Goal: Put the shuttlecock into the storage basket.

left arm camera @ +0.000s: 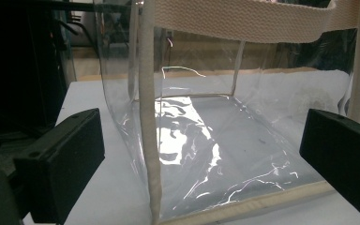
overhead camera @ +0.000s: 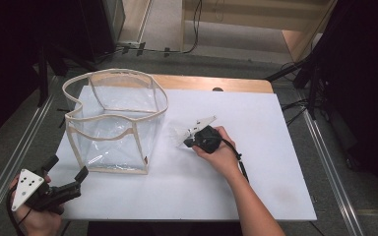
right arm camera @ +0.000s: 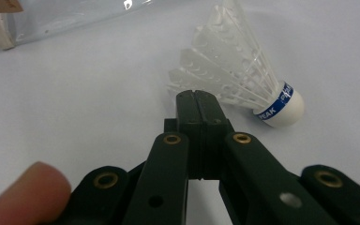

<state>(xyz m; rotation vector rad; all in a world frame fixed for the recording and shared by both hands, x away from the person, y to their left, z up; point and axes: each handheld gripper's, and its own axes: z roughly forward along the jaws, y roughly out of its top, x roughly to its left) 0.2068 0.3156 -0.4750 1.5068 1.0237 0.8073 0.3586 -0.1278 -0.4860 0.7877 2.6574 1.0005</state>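
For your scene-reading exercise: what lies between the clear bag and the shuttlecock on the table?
Nothing: bare white table separates the clear bag from the shuttlecock, as the high view shows.

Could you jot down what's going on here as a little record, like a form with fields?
Setting: white table, seen from above
Big item: clear plastic bag with cream fabric trim, standing open
Small item: white shuttlecock with a blue band, lying on its side
Right gripper: jaws shut, tips right at the shuttlecock's feathers, nothing between them
Left gripper: jaws open, facing the bag's corner, not touching it
Shuttlecock in bag: not yet
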